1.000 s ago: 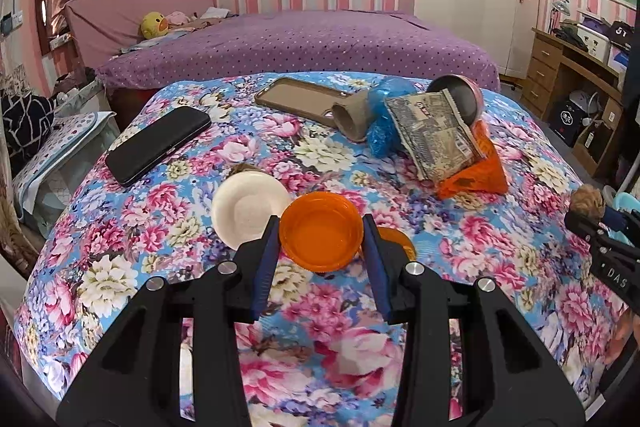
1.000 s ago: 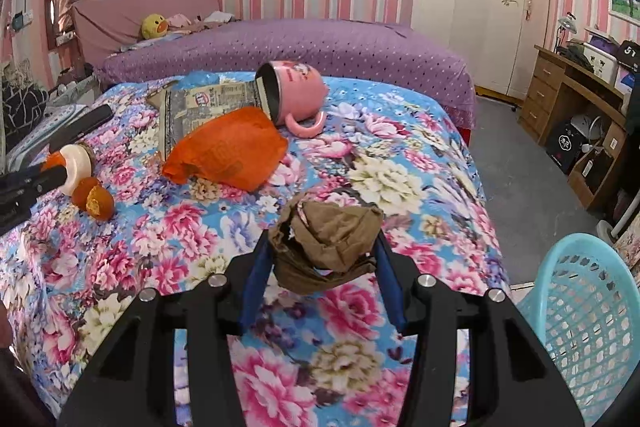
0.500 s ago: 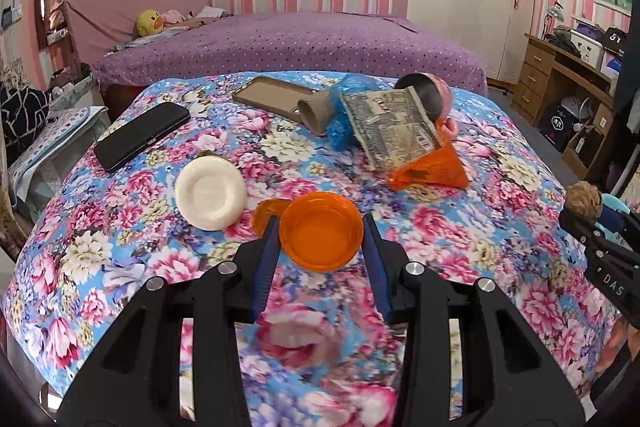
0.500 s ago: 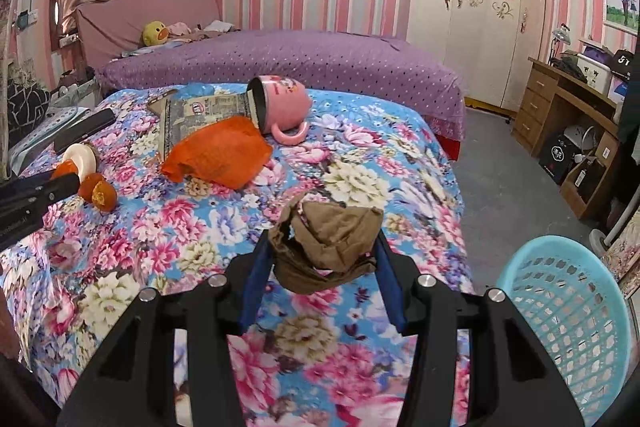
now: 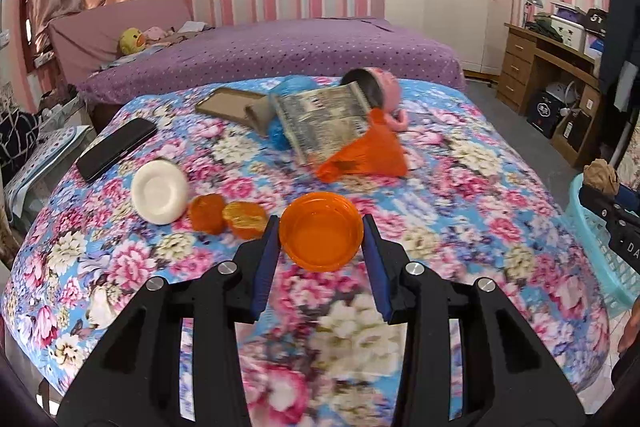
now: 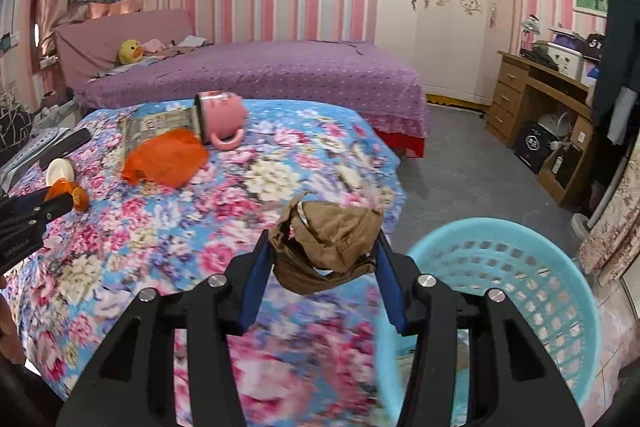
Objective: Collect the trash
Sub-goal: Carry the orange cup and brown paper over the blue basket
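My left gripper (image 5: 321,241) is shut on a small orange plastic bowl (image 5: 321,235), held above the flowered bedspread (image 5: 460,187). My right gripper (image 6: 325,255) is shut on a crumpled brown paper wad (image 6: 326,247), just left of the light blue basket (image 6: 520,279) on the floor beside the bed. That basket's rim (image 5: 588,223) shows at the right edge of the left wrist view, with the right gripper and its wad (image 5: 600,177) above it. On the bed lie an orange plastic bag (image 5: 364,155), a newspaper (image 5: 320,119), orange peels (image 5: 228,215) and a blue bag (image 5: 294,87).
A white lid (image 5: 159,191), a black phone (image 5: 116,148), a brown flat case (image 5: 228,103) and a tipped pink mug (image 6: 220,115) also lie on the bedspread. A purple bed (image 6: 260,67) stands behind. A wooden desk (image 6: 540,107) with boxes is at the right.
Both grippers have drawn back toward the near side of the bed and to the right, still holding the bowl and the wad. The blue basket has come much closer in the right wrist view.
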`<state>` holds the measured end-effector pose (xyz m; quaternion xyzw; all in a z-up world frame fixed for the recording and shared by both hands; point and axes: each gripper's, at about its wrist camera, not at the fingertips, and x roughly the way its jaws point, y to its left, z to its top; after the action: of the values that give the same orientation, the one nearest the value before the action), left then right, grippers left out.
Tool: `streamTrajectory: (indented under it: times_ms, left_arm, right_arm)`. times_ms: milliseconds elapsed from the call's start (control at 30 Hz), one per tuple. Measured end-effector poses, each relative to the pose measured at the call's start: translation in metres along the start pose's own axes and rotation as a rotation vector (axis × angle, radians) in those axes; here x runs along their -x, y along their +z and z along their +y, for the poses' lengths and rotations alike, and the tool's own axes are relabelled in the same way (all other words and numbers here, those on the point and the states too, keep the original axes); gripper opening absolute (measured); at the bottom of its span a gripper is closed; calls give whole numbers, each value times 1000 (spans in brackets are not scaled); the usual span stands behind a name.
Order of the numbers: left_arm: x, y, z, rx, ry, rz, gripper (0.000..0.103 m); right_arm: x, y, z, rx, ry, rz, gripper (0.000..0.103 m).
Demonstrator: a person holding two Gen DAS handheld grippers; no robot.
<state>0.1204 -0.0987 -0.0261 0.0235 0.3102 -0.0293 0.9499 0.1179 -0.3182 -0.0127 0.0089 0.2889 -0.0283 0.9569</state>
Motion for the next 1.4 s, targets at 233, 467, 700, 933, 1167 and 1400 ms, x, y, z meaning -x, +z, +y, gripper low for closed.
streamTrajectory:
  times_ms: [233, 467, 700, 933, 1167, 1400]
  left_arm:
    - [6, 6, -31, -38, -27, -18, 39]
    - [11, 5, -64, -46, -64, -32, 39]
    - [13, 9, -106, -78, -127, -37, 39]
    - [7, 7, -149, -110, -185, -25, 39]
    - [0, 5, -193, -146, -251, -21, 39]
    - [-2, 5, -230, -178, -327, -31, 40]
  right_arm:
    - [8, -7, -40, -55, -42, -3, 49]
    - [16, -16, -72, -88, -91, 0, 49]
    - [23, -26, -108, -123, -138, 4, 49]
    - [28, -38, -142, -162, -186, 13, 49]
    - [33, -48, -174, -229, -222, 10, 49]
    - [33, -51, -190, -258, -249, 0, 49]
